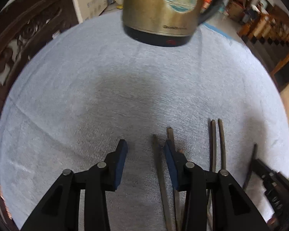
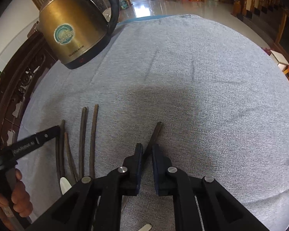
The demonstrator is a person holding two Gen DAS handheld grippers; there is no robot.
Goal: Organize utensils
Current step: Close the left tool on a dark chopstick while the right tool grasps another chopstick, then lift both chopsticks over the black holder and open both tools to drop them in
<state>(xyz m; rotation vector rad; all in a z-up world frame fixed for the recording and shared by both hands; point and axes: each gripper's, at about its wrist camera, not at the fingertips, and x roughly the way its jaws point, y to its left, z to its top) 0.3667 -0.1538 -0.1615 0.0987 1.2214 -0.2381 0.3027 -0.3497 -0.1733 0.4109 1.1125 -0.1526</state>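
Kettle (image 2: 75, 28) far-left, chopsticks (image 2: 82, 140) near-left, cloth (image 2: 202, 96) open rightward

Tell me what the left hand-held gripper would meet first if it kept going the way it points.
Probably the grey cloth. The left hand-held gripper points steeply down, jaws open, one chopstick lying between them; the kettle stands farther off.

left claw (image 1: 145, 155): angled down, apart; right claw (image 2: 146, 155): angled down, clamped
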